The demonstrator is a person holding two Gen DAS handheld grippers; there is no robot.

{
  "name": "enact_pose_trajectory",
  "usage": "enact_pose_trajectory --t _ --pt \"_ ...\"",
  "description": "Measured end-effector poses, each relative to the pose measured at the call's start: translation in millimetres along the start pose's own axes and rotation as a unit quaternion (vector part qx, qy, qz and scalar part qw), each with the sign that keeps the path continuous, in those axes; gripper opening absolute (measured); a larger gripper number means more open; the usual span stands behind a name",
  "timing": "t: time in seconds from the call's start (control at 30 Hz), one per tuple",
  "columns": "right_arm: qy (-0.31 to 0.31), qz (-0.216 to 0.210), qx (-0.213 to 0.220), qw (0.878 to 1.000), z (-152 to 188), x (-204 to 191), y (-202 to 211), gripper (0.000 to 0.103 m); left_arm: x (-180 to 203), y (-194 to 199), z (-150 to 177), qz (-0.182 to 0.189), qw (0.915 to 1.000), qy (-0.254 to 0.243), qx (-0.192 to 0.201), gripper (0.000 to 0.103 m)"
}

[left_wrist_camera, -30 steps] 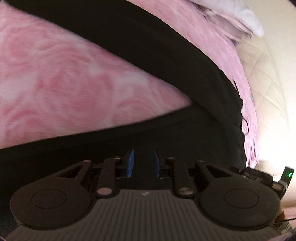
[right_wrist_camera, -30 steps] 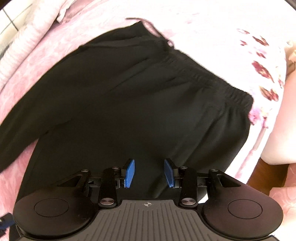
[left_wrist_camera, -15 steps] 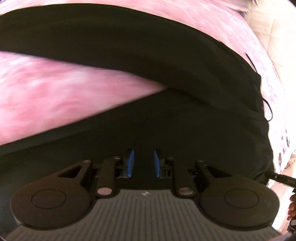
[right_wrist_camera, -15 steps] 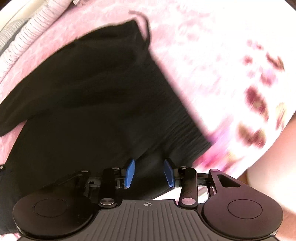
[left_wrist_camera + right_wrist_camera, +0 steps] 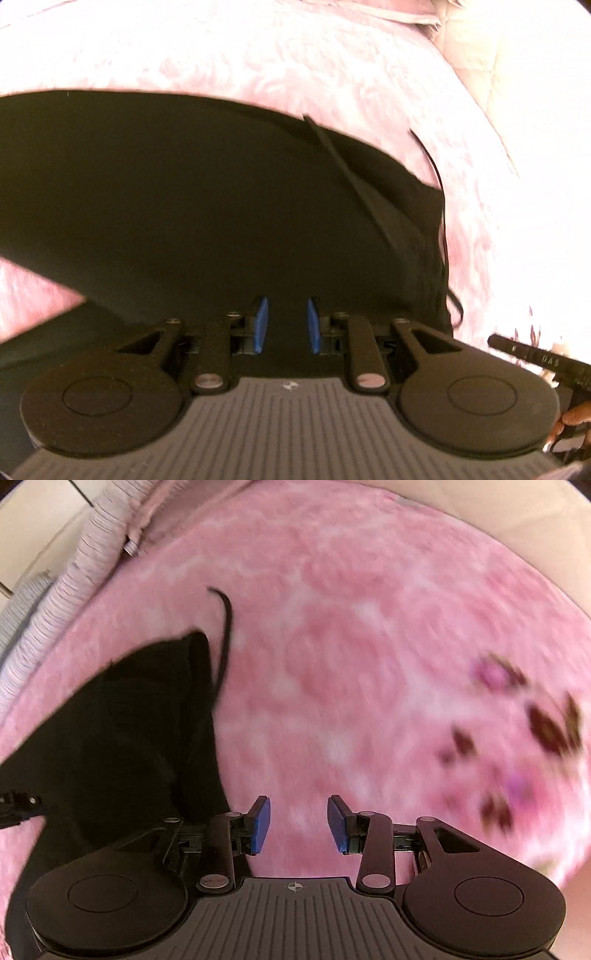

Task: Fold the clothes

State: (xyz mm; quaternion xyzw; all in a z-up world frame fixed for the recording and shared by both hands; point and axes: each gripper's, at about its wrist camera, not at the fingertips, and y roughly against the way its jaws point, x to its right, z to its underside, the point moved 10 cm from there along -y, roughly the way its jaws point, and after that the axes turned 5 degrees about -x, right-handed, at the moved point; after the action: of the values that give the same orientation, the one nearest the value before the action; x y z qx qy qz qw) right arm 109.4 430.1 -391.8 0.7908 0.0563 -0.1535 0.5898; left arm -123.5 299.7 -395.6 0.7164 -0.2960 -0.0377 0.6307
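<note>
Black trousers [image 5: 221, 203] lie spread on a pink floral blanket [image 5: 295, 55]. My left gripper [image 5: 285, 321] hovers low over them near the waistband, its blue pads apart, with only dark cloth showing between them. A drawstring [image 5: 441, 206] trails off the waist on the right. In the right wrist view the trousers [image 5: 110, 738] fill the left side and the drawstring [image 5: 227, 627] curls onto the blanket [image 5: 369, 664]. My right gripper [image 5: 298, 823] is open over bare blanket, just right of the waist edge.
Striped pale bedding [image 5: 74, 565] is bunched at the blanket's far left edge. A cream quilted surface [image 5: 517, 55] borders the blanket on the right. A hand [image 5: 576, 410] on the other tool shows at the left view's right edge. Dark flower prints [image 5: 546, 723] mark the blanket.
My left gripper has swung from the legs toward the waistband, and the pink wedge between the legs slid off to the left. My right gripper moved off the trousers onto bare blanket.
</note>
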Motion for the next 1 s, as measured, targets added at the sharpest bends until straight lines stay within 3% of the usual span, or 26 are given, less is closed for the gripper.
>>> enact_pose_trajectory --t 0.2,0.5,0.63,0.67,0.7,0.73,0.87,1.0 --pt "-0.001 -0.054 0.005 0.999 -62.8 -8.5 -32.3 0.031 -35.5 8.6 -4.2 -0.023 0.9990 0.038 0.004 0.018" --pt "-0.061 -0.107 0.021 0.992 -140.1 -26.2 -94.7 0.031 -113.8 36.1 8.3 -0.046 0.9911 0.121 0.030 0.018" --pt "-0.037 -0.092 0.024 0.995 -149.2 -36.3 -112.4 0.030 -140.6 44.4 26.6 -0.056 0.9875 0.145 0.026 0.018" --pt "-0.021 -0.076 0.024 0.997 -150.5 -38.4 -114.4 0.013 -146.9 47.5 31.5 -0.058 0.9870 0.148 0.025 0.018" --pt "-0.004 -0.058 0.023 0.998 -151.8 -40.1 -116.1 0.002 -152.3 49.4 35.8 -0.060 0.9865 0.151 0.024 0.018" --pt "0.004 -0.052 0.026 0.998 -152.5 -41.5 -114.7 0.002 -155.7 51.7 38.5 -0.060 0.9861 0.153 0.025 0.018" --pt "0.066 -0.083 0.062 0.992 -144.3 -77.9 -77.2 0.000 -164.4 65.4 47.6 -0.065 0.9836 0.165 0.034 0.018" --pt "0.178 -0.140 0.061 0.972 -100.4 -156.6 -38.2 0.000 -171.9 80.9 57.0 -0.071 0.9801 0.180 0.043 0.018"
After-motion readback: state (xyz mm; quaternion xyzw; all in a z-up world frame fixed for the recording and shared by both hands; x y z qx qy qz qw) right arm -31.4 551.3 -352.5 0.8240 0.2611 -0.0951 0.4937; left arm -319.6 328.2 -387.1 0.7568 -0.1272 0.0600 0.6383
